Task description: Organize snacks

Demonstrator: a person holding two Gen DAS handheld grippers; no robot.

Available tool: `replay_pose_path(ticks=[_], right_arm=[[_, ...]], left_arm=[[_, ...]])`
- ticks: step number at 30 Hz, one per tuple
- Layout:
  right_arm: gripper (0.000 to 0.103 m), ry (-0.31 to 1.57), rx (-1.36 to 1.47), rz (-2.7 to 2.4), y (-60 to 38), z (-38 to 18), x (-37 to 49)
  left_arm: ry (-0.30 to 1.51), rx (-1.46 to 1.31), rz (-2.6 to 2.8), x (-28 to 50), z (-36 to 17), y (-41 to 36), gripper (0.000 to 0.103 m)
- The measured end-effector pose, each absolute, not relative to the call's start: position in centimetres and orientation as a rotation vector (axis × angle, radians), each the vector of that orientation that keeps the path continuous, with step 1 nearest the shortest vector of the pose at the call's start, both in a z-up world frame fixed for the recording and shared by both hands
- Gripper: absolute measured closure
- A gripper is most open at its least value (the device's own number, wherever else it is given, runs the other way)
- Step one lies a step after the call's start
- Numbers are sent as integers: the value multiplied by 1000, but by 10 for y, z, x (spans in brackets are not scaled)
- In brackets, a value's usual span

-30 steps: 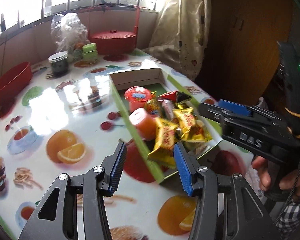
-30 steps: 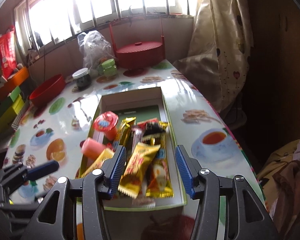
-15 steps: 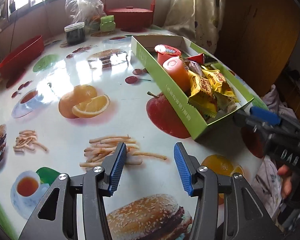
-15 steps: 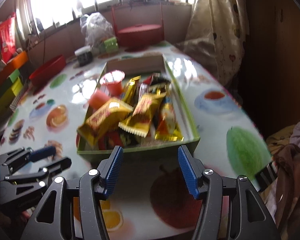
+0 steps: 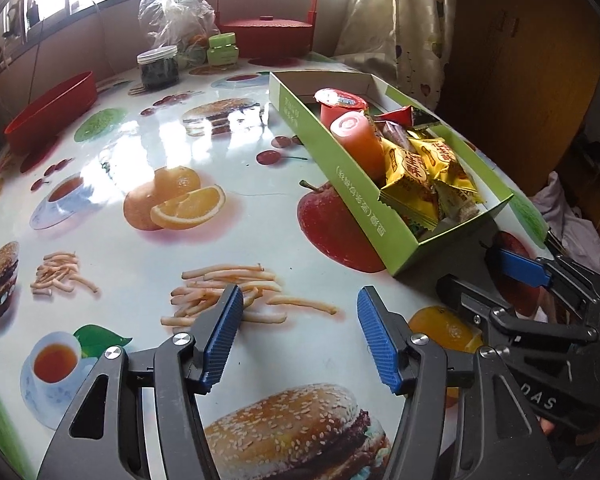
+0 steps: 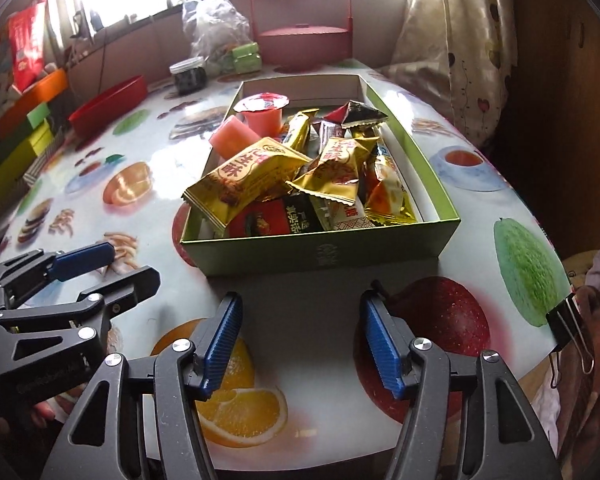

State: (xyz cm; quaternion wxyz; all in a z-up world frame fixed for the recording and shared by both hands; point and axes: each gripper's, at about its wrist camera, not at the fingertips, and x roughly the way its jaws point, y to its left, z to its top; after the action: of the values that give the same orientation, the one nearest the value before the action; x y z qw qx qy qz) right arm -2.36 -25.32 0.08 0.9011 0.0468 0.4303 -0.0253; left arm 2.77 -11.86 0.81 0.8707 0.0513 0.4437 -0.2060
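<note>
A green cardboard box lies on the printed table, piled with snacks: yellow packets, a pink jelly cup and a pink roll. My right gripper hovers over the table just short of the box's near end; its jaws are opening, nothing between them. My left gripper is low over the tabletop to the left of the box, jaws also opening and empty. Each gripper shows in the other's view, the right gripper and the left gripper.
At the far end stand a red lidded basket, a clear plastic bag, a dark jar, a green tub and a red bowl. Coloured boxes sit at left. A binder clip grips the right table edge.
Both grippers pulled back from over the box and sank toward the near part of the table. Their jaws have spread wider. The box now lies ahead of them rather than beneath.
</note>
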Motion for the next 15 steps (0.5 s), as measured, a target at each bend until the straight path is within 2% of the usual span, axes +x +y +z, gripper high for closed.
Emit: replay_pose_path(ticks=[15], right_arm=[[39, 857, 70, -86, -251, -2, -27]], left_arm=[[903, 159, -384, 23, 6, -123, 42]])
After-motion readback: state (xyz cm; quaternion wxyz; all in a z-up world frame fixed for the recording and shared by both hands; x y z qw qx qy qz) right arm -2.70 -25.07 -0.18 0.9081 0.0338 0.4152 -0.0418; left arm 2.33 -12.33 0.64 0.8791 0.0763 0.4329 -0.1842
